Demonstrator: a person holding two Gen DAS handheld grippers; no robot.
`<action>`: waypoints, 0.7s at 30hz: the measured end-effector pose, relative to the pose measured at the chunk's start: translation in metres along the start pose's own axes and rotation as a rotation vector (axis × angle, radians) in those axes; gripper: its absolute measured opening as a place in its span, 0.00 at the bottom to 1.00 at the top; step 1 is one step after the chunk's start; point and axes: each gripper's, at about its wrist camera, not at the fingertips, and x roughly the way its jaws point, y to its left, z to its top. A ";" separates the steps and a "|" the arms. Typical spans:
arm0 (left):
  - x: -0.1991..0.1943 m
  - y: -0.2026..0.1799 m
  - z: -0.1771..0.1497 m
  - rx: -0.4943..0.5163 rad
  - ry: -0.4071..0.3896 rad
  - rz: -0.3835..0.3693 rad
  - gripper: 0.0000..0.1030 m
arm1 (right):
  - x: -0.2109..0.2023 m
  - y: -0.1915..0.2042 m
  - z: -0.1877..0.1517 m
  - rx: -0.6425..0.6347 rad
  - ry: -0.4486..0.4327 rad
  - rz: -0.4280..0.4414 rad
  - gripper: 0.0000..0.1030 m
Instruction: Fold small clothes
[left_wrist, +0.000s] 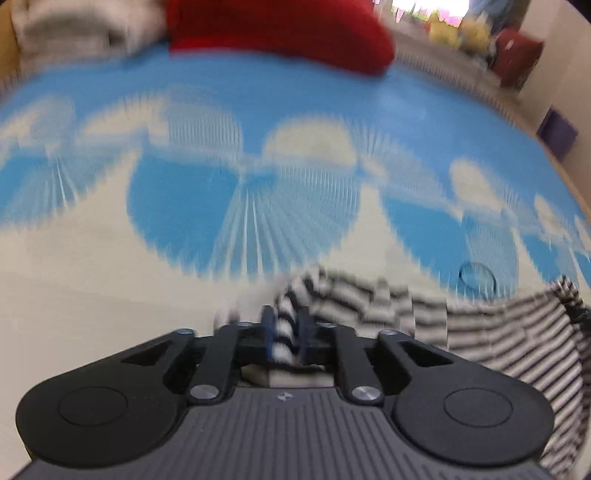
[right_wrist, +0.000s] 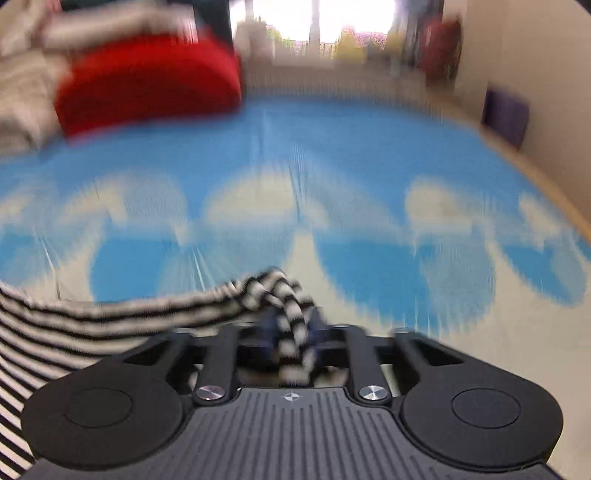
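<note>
A black-and-white striped garment hangs stretched between my two grippers above a blue and white cloud-patterned surface. My left gripper is shut on one bunched corner of it; the cloth runs off to the right. In the right wrist view my right gripper is shut on another bunched corner, and the striped garment runs off to the left. Both views are motion-blurred.
A red cushion lies at the far edge of the surface, also in the right wrist view. Grey-white bedding sits beside it. Yellow toys and a bright window lie beyond. A purple box stands at the right wall.
</note>
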 end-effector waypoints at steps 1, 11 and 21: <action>-0.002 0.002 -0.001 0.001 0.012 -0.010 0.16 | 0.004 -0.002 -0.004 -0.001 0.046 -0.002 0.42; -0.087 0.038 -0.014 -0.051 0.038 -0.101 0.21 | -0.073 -0.074 -0.019 0.239 0.006 0.168 0.44; -0.101 0.078 -0.091 -0.179 0.189 -0.058 0.21 | -0.104 -0.095 -0.091 0.276 0.143 0.159 0.54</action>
